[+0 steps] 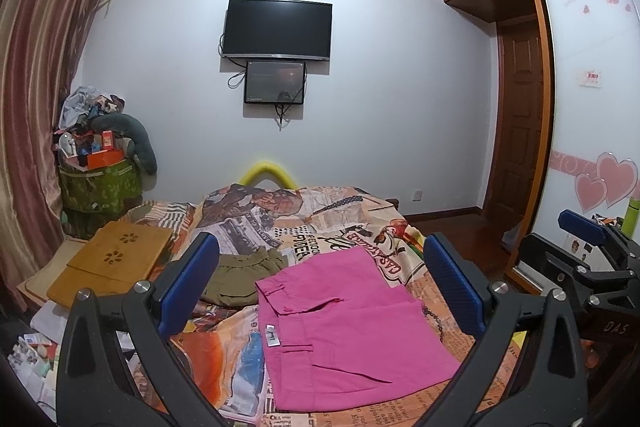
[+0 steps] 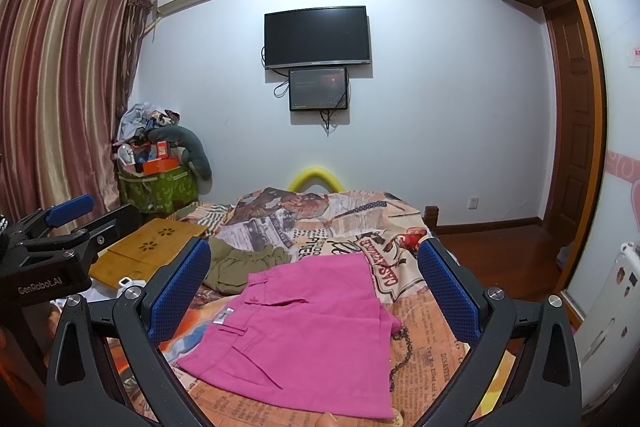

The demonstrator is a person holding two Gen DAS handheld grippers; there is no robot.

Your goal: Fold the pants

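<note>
Pink pants [image 1: 344,331] lie folded into a flat rectangle on the printed bedspread [image 1: 320,219], with a white label at the waistband. In the right wrist view the same pink pants [image 2: 296,339] fill the space below the fingers. My left gripper [image 1: 320,287] hangs open above the pants, nothing between its blue pads. My right gripper [image 2: 316,291] is open too and holds nothing. Each gripper shows at the edge of the other's view: the right gripper [image 1: 592,247] at the right, the left gripper [image 2: 64,223] at the left.
Crumpled olive-green pants [image 1: 244,275] lie just beyond the pink ones. A wooden lap tray [image 1: 112,259] rests on the bed's left side. A loaded green basket [image 1: 100,183] stands by the curtain. A wardrobe [image 1: 592,107] and wooden floor [image 1: 460,235] are to the right.
</note>
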